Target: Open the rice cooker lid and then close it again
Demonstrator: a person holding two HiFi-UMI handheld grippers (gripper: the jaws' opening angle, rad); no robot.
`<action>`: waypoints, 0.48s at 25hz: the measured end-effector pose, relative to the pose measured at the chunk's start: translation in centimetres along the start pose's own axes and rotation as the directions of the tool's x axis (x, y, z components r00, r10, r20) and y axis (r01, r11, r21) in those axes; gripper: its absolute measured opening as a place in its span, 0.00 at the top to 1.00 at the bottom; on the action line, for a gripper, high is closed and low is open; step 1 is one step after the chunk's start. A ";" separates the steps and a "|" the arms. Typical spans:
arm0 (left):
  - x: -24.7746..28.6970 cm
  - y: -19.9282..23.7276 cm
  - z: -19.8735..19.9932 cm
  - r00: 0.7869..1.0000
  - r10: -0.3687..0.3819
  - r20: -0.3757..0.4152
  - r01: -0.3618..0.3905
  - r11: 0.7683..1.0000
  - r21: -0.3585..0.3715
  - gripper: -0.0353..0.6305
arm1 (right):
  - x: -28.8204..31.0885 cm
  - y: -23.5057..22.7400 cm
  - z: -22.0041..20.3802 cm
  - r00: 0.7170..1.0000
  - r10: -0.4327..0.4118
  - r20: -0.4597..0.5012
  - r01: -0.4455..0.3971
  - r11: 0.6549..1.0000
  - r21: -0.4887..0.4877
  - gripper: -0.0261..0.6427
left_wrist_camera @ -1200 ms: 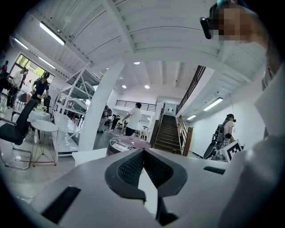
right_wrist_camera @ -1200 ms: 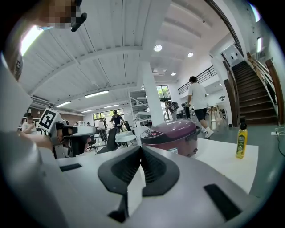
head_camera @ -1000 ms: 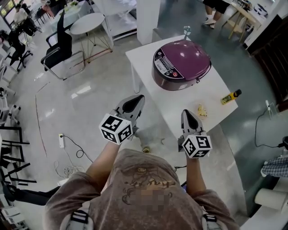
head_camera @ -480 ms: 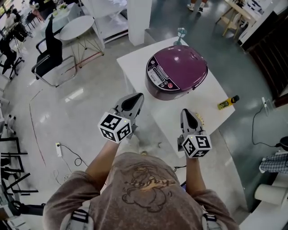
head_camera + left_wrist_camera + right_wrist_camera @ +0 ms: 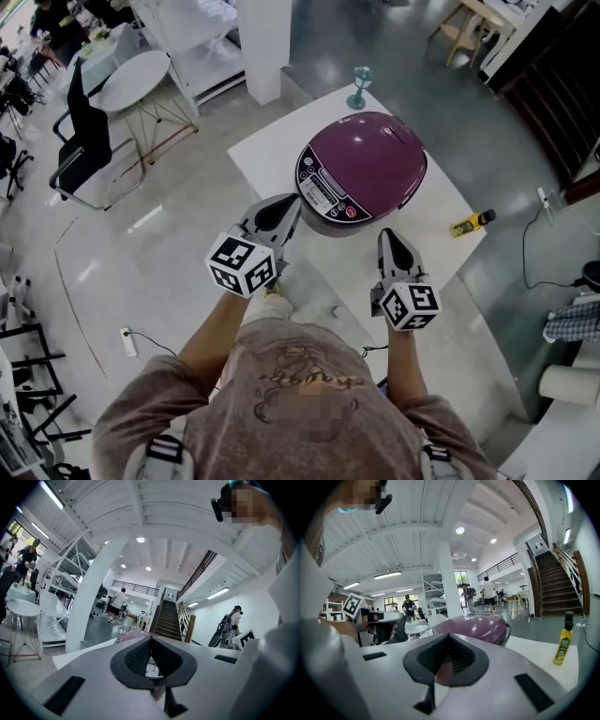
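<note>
The white table [image 5: 272, 159] lies ahead of both grippers, with its near edge running under their tips. Well off to the left of the left gripper [image 5: 296, 200] are a round table [image 5: 131, 80] and a black chair [image 5: 80, 141] on the pale floor.

The purple cooker [image 5: 361, 169] sits on the white table, straight ahead of the two grippers, and its lid [image 5: 375, 150] is down. Its control panel [image 5: 328, 192] faces them.

The left gripper's jaws are pressed together with nothing in them. Their tips are at the cooker's front left edge, and whether they touch it cannot be told. In the left gripper view [image 5: 151, 639] the cooker [image 5: 133, 635] shows just over the tips.

The right gripper [image 5: 386, 233] is also closed and empty, and stops just short of the cooker's front. In the right gripper view [image 5: 449, 637] the cooker [image 5: 476, 627] fills the space beyond its tips.

A small yellow bottle [image 5: 469, 223] lies on the table ahead and to the right of the right gripper. The right gripper view shows the bottle [image 5: 563, 639] clear of the cooker.

A glass [image 5: 360, 86] stands beyond the cooker, on the far side from both grippers.
</note>
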State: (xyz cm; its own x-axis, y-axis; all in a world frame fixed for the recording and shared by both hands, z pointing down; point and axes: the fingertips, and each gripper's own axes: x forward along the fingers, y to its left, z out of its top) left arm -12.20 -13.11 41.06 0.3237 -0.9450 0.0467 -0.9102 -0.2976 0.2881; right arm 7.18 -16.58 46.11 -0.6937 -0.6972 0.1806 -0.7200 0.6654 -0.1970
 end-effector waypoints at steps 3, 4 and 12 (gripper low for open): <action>1.6 0.8 0.6 0.999 -0.037 -0.010 0.037 0.999 0.009 0.91 | 1.1 -0.4 0.4 0.999 -0.040 0.009 0.040 0.999 0.014 0.96; 2.2 1.0 0.7 0.999 -0.053 -0.014 0.053 0.999 0.010 0.91 | 1.5 -0.5 0.6 0.998 -0.054 0.011 0.054 0.998 0.016 0.96; 5.9 1.4 1.2 0.973 -0.224 -0.062 0.223 0.975 -0.019 0.91 | 2.7 -1.3 1.6 0.980 -0.194 0.042 0.193 0.980 0.040 0.96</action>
State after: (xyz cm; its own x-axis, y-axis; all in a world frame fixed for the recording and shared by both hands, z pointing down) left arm -11.88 -19.27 40.56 0.5348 -0.8441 0.0400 -0.8099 -0.4985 0.3092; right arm 6.31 -19.76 45.30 -0.5393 -0.8239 0.1745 -0.8389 0.5075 -0.1965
